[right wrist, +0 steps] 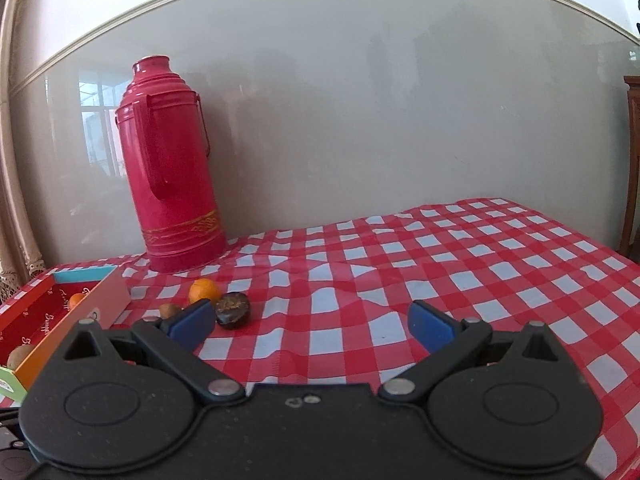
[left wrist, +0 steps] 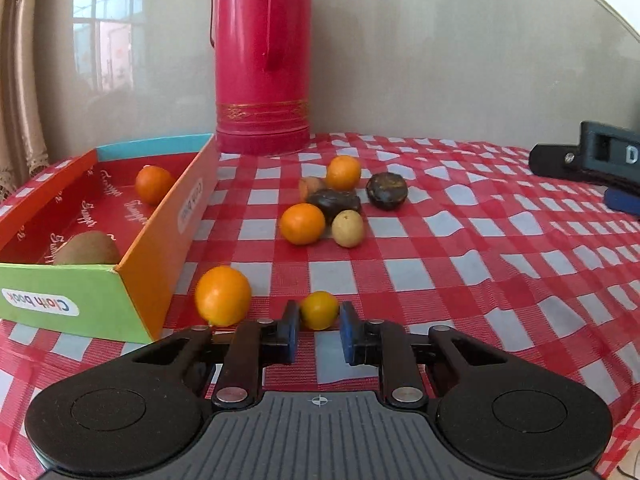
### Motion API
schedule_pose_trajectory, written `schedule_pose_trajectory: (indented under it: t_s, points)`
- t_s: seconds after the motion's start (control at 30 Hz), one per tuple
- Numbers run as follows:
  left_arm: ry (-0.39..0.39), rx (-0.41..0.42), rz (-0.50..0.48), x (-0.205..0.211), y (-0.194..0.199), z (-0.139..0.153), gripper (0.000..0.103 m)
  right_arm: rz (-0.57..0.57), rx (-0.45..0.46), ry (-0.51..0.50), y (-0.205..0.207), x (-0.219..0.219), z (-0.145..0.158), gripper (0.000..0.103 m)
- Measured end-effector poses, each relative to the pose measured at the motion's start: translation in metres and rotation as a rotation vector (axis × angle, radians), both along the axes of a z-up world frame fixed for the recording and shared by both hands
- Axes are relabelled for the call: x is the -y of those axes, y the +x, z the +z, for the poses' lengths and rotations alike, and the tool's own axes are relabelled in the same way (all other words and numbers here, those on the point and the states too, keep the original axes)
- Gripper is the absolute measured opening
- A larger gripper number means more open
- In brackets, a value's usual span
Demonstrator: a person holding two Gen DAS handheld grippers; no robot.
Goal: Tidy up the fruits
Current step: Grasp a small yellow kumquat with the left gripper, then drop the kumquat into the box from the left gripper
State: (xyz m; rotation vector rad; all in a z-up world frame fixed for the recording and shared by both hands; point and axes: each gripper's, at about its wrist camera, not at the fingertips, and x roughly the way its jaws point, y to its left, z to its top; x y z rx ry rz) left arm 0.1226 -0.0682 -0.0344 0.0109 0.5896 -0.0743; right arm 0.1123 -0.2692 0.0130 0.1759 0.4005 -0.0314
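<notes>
My left gripper [left wrist: 319, 314] is shut on a small yellow-orange fruit [left wrist: 319, 309], low over the checked cloth. A bigger orange [left wrist: 223, 295] lies just left of it, beside the coloured cardboard box [left wrist: 160, 248]. The box holds an orange [left wrist: 153, 184] and a kiwi [left wrist: 87, 248]. Further back lies a cluster: two oranges [left wrist: 302, 223], [left wrist: 343, 172], a pale yellow fruit [left wrist: 348, 228], two dark fruits [left wrist: 386, 191], [left wrist: 335, 202] and a brown one [left wrist: 310, 186]. My right gripper [right wrist: 310, 320] is open and empty above the cloth, right of the cluster [right wrist: 233, 308].
A tall red thermos [left wrist: 262, 56] stands at the back against the wall, also in the right wrist view [right wrist: 172, 168]. The other gripper's black body [left wrist: 592, 156] shows at the right edge. The red-and-white cloth [right wrist: 440, 264] stretches to the right.
</notes>
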Motion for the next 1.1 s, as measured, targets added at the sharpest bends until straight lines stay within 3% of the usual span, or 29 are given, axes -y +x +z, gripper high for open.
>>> schedule_pose_trajectory:
  t_s: [0.2,0.37,0.73,0.77,0.8,0.83,0.93,1.1]
  points:
    - [0.031,0.121,0.007,-0.007,-0.017,0.022,0.021,0.004,-0.006,0.012,0.003,-0.003,-0.001,0.097]
    - [0.034,0.223,0.107,-0.046,-0.025,0.045,0.021,0.035,-0.009,0.016,0.006,-0.016,-0.001,0.097]
    - [-0.002,0.202,0.317,-0.148,-0.015,0.043,0.022,0.193,-0.029,-0.023,0.013,-0.082,-0.006,0.097]
    - [-0.006,0.176,0.317,-0.152,-0.011,0.04,0.043,0.214,-0.026,-0.03,0.011,-0.089,-0.006,0.097]
    - [-0.022,0.17,0.318,-0.155,-0.01,0.038,0.09,0.232,-0.023,-0.04,0.01,-0.095,-0.006,0.097]
    - [-0.031,0.187,0.328,-0.157,-0.013,0.038,0.103,0.246,-0.019,-0.052,0.009,-0.101,-0.005,0.097]
    - [-0.002,0.259,0.318,-0.153,-0.024,0.043,0.103,0.285,-0.02,-0.093,0.006,-0.118,-0.006,0.097]
    - [0.062,0.256,0.319,-0.155,-0.029,0.038,0.103,0.308,-0.036,-0.102,0.004,-0.135,-0.007,0.097]
